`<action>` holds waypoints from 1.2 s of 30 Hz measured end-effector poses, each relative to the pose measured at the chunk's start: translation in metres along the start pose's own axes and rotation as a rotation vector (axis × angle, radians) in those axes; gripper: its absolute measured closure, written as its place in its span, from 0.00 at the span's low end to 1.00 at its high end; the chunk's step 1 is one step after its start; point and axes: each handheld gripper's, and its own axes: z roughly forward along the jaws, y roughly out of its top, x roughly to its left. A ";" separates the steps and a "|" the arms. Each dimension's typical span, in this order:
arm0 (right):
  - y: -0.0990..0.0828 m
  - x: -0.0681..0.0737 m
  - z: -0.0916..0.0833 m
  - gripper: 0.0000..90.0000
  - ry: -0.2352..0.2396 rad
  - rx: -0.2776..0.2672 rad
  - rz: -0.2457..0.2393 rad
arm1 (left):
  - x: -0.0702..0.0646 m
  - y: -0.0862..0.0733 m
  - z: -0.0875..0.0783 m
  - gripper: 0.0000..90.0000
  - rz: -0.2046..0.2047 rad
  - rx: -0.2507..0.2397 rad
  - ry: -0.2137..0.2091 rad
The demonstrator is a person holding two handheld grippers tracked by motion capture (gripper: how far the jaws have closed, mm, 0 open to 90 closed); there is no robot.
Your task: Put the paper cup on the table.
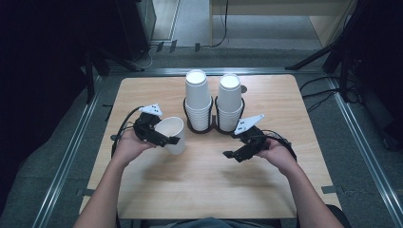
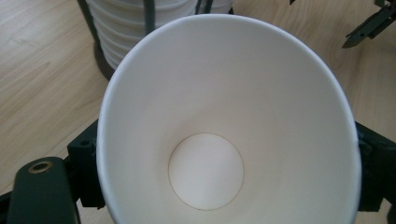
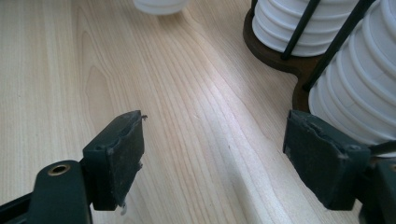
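A white paper cup (image 1: 173,135) is clamped in my left gripper (image 1: 165,138) left of the table's middle. In the left gripper view I look into the cup's open mouth (image 2: 224,140), with a black jaw pressed against each side of it. Two tall stacks of white cups (image 1: 198,99) (image 1: 229,101) stand in a dark wire holder (image 1: 214,128) at the back centre. My right gripper (image 1: 234,154) hovers in front of the right stack, open and holding nothing. In the right gripper view its fingers (image 3: 114,156) are wide apart over bare wood, beside the stacked cups (image 3: 359,93).
The wooden table (image 1: 204,185) has bare room across its front half and both sides. The right gripper's tip (image 2: 366,29) shows far off in the left gripper view. Metal rails and cables run along the floor around the table.
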 end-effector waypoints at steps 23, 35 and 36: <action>-0.011 0.001 -0.006 0.23 -0.027 0.018 0.012 | 0.041 -0.011 -0.024 0.13 -0.066 -0.028 0.101; -0.016 0.003 -0.010 0.23 -0.040 0.027 0.022 | 0.064 -0.021 -0.025 0.12 -0.106 -0.034 0.174; -0.017 0.003 -0.010 0.23 -0.041 0.026 0.020 | 0.066 -0.022 -0.025 0.12 -0.109 -0.039 0.186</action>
